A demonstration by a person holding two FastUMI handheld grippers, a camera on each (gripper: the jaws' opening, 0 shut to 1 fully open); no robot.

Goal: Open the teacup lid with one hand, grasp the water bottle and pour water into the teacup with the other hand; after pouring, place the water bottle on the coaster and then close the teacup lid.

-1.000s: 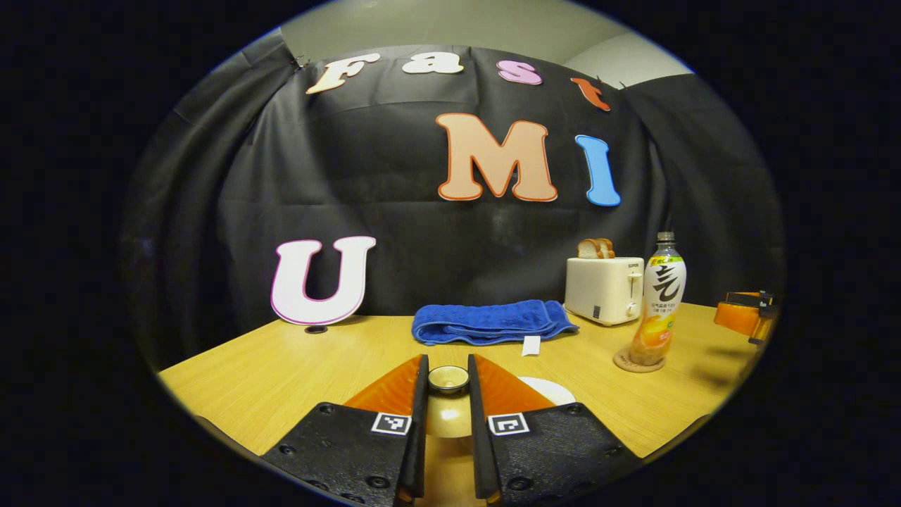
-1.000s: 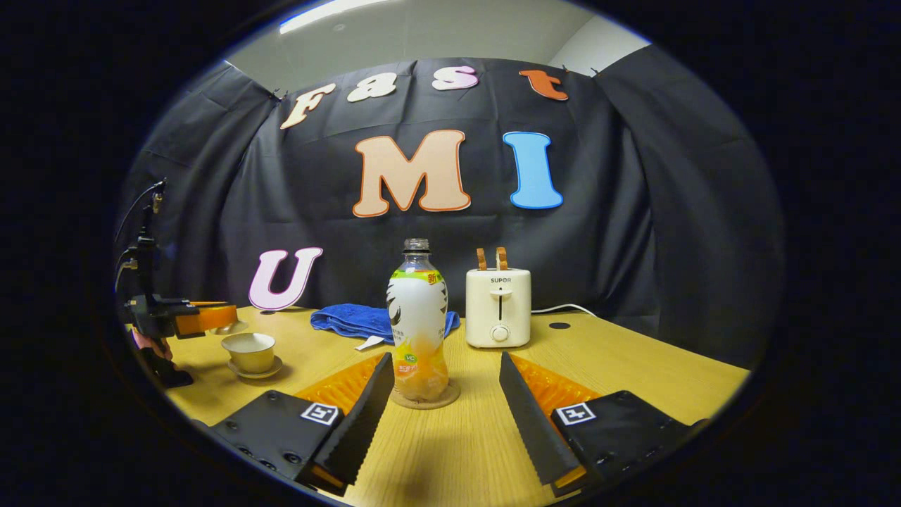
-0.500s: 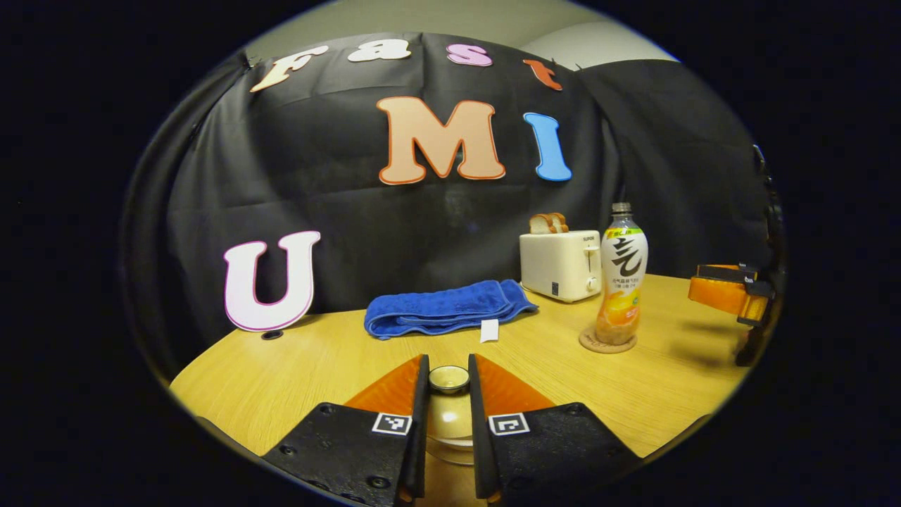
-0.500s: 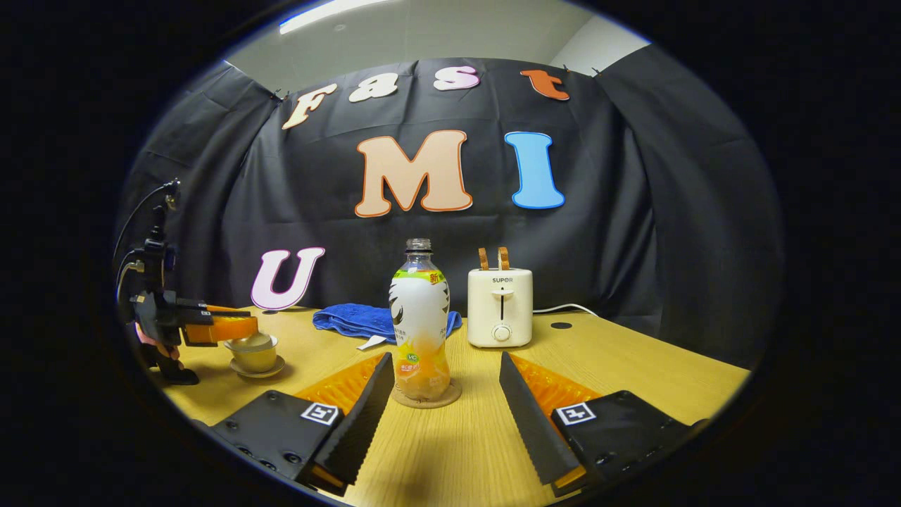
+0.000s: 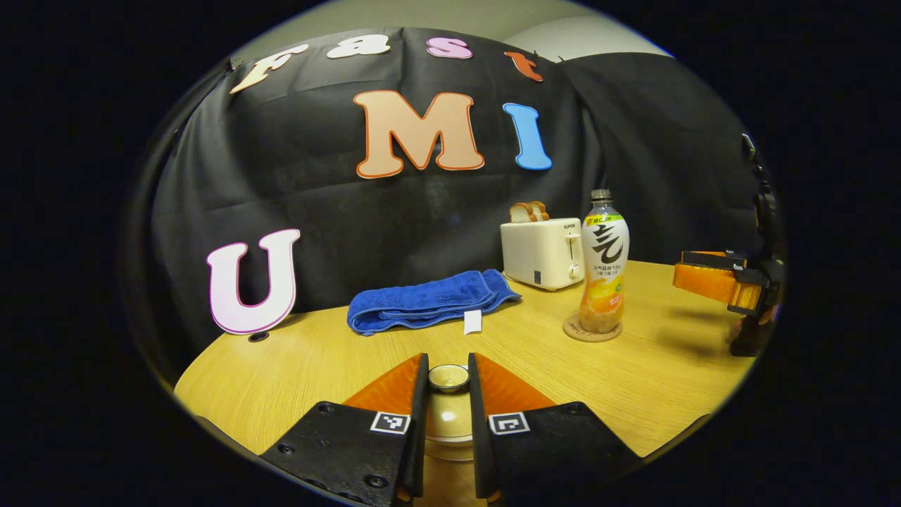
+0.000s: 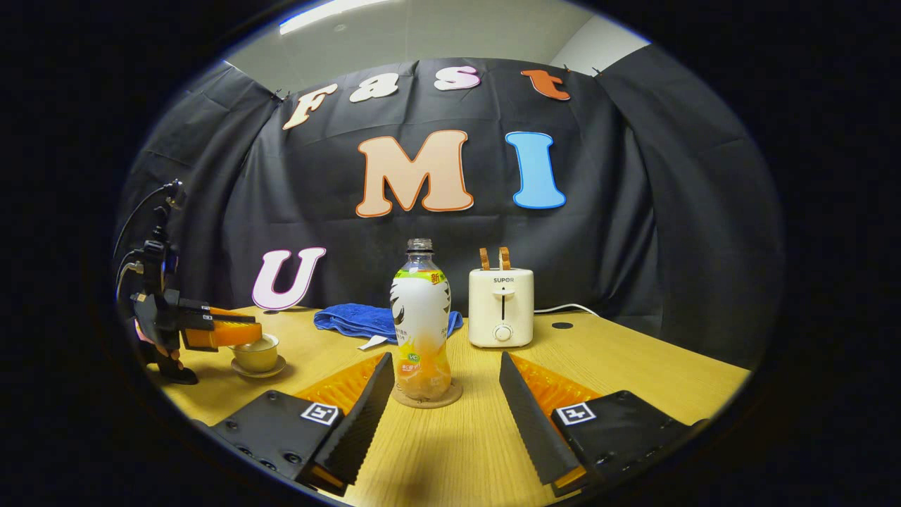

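My left gripper point(image 5: 448, 360) is shut on the small round knob point(image 5: 448, 378) of the pale teacup lid point(image 5: 448, 422). In the right gripper view that gripper point(image 6: 224, 333) holds the lid down at the rim of the teacup point(image 6: 257, 358), which stands on its saucer point(image 6: 260, 371) at the table's left. The water bottle point(image 6: 420, 324), uncapped with orange drink in its lower part, stands upright on the round coaster point(image 6: 427, 398). My right gripper point(image 6: 445, 362) is open just in front of the bottle, one finger to each side, not touching it. From the left gripper view the bottle point(image 5: 604, 267) is at the right.
A folded blue towel point(image 6: 366, 320) lies at the back of the wooden table point(image 6: 633, 366). A white toaster point(image 6: 501, 306) with bread slices stands right of the bottle, its cord trailing right. A person's hand holds the right gripper point(image 5: 718, 282) at the far right.
My left gripper came down with the lid from above the open teacup to its rim, and its view swung to the right. The bottle and my right gripper stayed put.
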